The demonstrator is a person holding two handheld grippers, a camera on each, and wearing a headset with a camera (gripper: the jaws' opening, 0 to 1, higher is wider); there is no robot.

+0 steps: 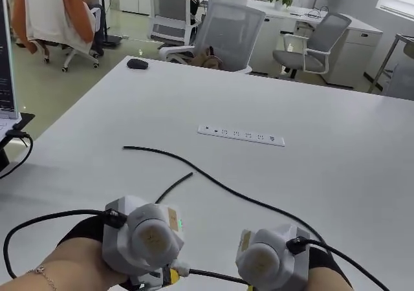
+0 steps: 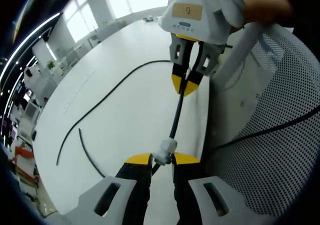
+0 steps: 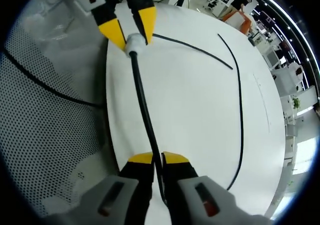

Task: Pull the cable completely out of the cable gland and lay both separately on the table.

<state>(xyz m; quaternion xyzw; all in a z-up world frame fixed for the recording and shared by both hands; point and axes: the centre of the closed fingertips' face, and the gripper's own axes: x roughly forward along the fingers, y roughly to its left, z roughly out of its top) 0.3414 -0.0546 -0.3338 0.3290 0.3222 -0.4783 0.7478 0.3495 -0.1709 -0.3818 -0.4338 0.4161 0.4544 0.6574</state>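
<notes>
A long black cable (image 1: 226, 187) snakes over the white table (image 1: 336, 174). Its near end runs through a small white cable gland (image 2: 165, 150). My left gripper (image 2: 161, 159) is shut on the gland, yellow tips pinching it from both sides. In the right gripper view the gland (image 3: 134, 42) sits between the left gripper's (image 3: 129, 30) tips. My right gripper (image 3: 158, 158) is shut on the cable (image 3: 142, 102) a short way from the gland. The left gripper view has the right gripper (image 2: 186, 80) clamping the cable (image 2: 176, 117). Both are held close together at the table's near edge, with the gland (image 1: 181, 269) between them.
A white power strip (image 1: 240, 136) lies mid-table. A dark mouse (image 1: 137, 63) rests at the far left corner. Grey office chairs (image 1: 226, 35) stand beyond the far edge. A perforated mesh surface (image 2: 270, 135) is just off the near edge.
</notes>
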